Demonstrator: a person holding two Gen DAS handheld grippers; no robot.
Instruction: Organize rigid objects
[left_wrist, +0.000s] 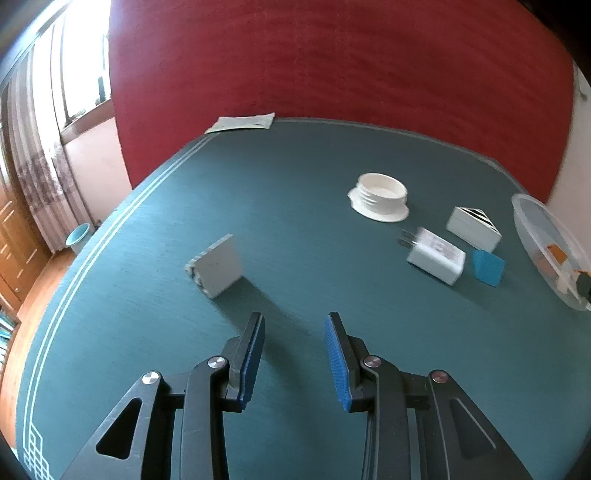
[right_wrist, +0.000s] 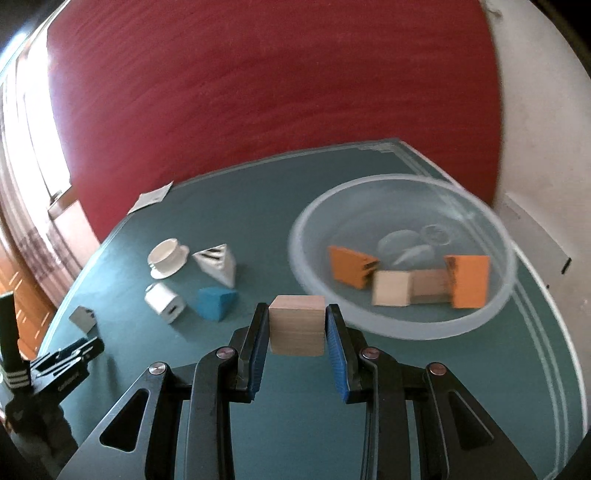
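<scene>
— Right gripper (right_wrist: 296, 325) is clamping a wooden cube (right_wrist: 296, 325) between both pads, holding it above the green table (right_wrist: 406, 387) just short of the clear bowl (right_wrist: 476, 315).

— And what is sitting in that bowl?

— 2 orange blocks (right_wrist: 351, 271) and 2 wooden ones (right_wrist: 391, 292).

— Left gripper (left_wrist: 295, 321)?

— It is hovering with nothing between its pads, jaws at their narrowest, near a white square piece (left_wrist: 218, 267).
</scene>
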